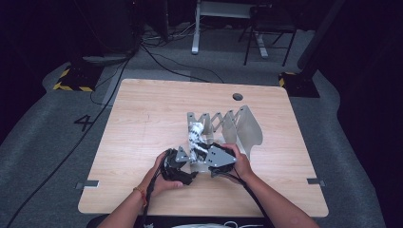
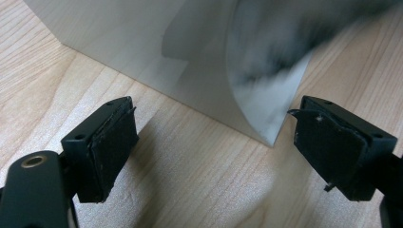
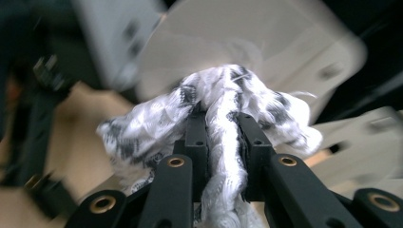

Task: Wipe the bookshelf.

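One cloth point(image 3: 223, 109), black-and-white patterned, pinched tight between the right gripper's point(image 3: 222, 128) jaws, just in front of the rack point(image 1: 237, 124). Left gripper point(image 2: 214, 142) spread wide with nothing between its jaws, low over the table point(image 1: 142, 118) at the rack's near corner. One metal rack, several upright dividers. Beyond the table, "4" marked on the floor point(image 1: 47, 123).

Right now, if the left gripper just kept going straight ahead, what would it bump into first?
Most likely the metal rack's end plate. The left gripper has its jaws wide open over bare tabletop, and the plate's lower corner stands just ahead between them, though depth is hard to judge.
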Available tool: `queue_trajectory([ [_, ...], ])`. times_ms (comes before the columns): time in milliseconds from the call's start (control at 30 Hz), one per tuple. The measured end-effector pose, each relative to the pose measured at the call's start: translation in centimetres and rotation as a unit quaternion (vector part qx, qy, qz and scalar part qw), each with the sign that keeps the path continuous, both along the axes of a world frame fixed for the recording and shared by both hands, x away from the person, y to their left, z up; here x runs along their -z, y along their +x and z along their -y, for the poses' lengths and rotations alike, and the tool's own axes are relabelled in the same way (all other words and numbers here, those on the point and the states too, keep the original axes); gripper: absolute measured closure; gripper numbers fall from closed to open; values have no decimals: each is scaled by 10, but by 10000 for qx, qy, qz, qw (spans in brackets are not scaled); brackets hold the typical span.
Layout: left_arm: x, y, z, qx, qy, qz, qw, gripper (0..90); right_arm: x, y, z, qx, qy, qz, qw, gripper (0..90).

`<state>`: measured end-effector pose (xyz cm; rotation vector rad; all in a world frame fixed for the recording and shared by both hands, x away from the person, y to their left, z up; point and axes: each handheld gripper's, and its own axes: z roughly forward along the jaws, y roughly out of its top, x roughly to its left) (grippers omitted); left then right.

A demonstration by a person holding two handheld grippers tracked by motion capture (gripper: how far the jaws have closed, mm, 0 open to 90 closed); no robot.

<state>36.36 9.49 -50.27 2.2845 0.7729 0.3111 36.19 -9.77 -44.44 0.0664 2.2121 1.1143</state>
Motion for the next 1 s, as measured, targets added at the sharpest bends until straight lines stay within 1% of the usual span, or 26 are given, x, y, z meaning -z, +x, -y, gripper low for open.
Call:
queue_trajectory([
  [100, 0, 0, 0, -20, -15, 5, 10000, 143, 16, 3, -3, -45, -483, -251, 9985, 778],
  [167, 0, -1, 0, -27, -19, 7, 10000, 144, 26, 3, -4, -19, -706, -349, 9969, 778],
  [200, 0, -1, 0, -30, -21, 12, 10000, 144, 30, 3, -4, 11, -797, -404, 9960, 778],
  [300, 0, -2, 0, -44, -38, 3, 10000, 147, 36, 6, 1, 96, -906, -543, 9944, 776],
  [367, 0, -3, 0, -79, -49, 2, 10000, 146, 36, 7, 6, 167, -915, -612, 9938, 775],
  [400, 0, -3, -1, -81, -21, -24, 10000, 146, 34, 7, 11, 236, -894, -670, 9935, 775],
  [467, -2, -4, -1, -129, 107, 45, 9999, 156, 29, 7, 21, 317, -847, -686, 9935, 774],
  [500, -3, -5, -1, -173, 83, 0, 9998, 169, 24, 7, 27, 331, -813, -666, 9939, 774],
  [533, -5, -6, -2, -186, -27, -51, 9998, 197, 21, 6, 31, 355, -734, -698, 9942, 774],
  [567, -7, -7, -2, -157, -94, -26, 9998, 202, 15, 4, 39, 377, -591, -792, 9944, 774],
  [633, -14, -12, 0, -170, -243, 168, 9994, 194, 6, -3, 54, 352, -473, -775, 9953, 772],
  [700, -23, -14, 2, -262, -407, 375, 9981, 192, -2, -10, 67, 269, -356, -815, 9957, 770],
  [733, -27, -15, 2, -325, -527, 430, 9972, 192, -7, -14, 75, 229, -285, -805, 9961, 770],
  [767, -31, -14, 3, -385, -547, 517, 9964, 193, -11, -17, 82, 184, -223, -848, 9960, 766],
  [833, -36, -13, 4, -627, -631, 635, 9940, 205, -16, -24, 98, 57, -213, -956, 9952, 762],
  [900, -42, -11, 2, -744, -772, 695, 9918, 208, -17, -30, 113, 80, -244, -1020, 9945, 762],
  [933, -44, -10, 2, -811, -771, 760, 9908, 211, -15, -32, 120, 79, -274, -1091, 9936, 762],
  [1000, -49, -9, 0, -860, -836, 840, 9892, 218, -10, -35, 135, 205, -329, -1190, 9921, 762],
])
